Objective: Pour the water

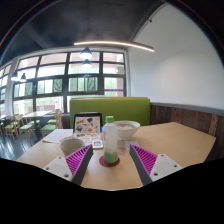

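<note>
A clear bottle (111, 141) with green liquid at its bottom stands upright on a round dark red coaster (110, 160) on the wooden table (170, 140). It stands just ahead of my gripper (110, 163), in line with the gap between the fingers. The fingers are wide open, and each purple pad (145, 158) is well apart from the bottle. A white bowl-like cup (72, 146) stands to the left of the bottle, just beyond the left finger. A second white cup (125, 129) stands behind the bottle.
A menu card (87, 124) stands at the table's far side, with a green bench seat (115, 108) behind it. Large windows and more tables are at the left. Bare tabletop lies to the right of the bottle.
</note>
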A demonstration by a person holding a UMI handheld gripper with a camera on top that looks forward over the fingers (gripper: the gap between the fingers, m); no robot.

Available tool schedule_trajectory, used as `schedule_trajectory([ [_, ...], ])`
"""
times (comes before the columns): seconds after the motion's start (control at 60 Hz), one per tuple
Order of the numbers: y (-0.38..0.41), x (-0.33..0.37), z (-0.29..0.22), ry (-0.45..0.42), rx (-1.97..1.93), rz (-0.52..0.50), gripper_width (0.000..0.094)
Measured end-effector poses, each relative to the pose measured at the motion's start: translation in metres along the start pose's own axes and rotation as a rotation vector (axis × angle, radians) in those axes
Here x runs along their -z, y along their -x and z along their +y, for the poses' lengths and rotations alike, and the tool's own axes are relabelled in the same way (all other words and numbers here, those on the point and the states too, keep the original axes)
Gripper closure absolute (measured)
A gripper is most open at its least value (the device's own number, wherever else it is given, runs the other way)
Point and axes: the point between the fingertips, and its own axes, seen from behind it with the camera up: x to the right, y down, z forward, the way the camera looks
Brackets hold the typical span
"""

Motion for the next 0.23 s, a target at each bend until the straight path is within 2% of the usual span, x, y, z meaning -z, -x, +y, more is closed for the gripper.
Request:
schedule_trajectory([
  [0.233,0.004,0.082,0.001,-0.024,-0.040,-0.027,0.0111],
])
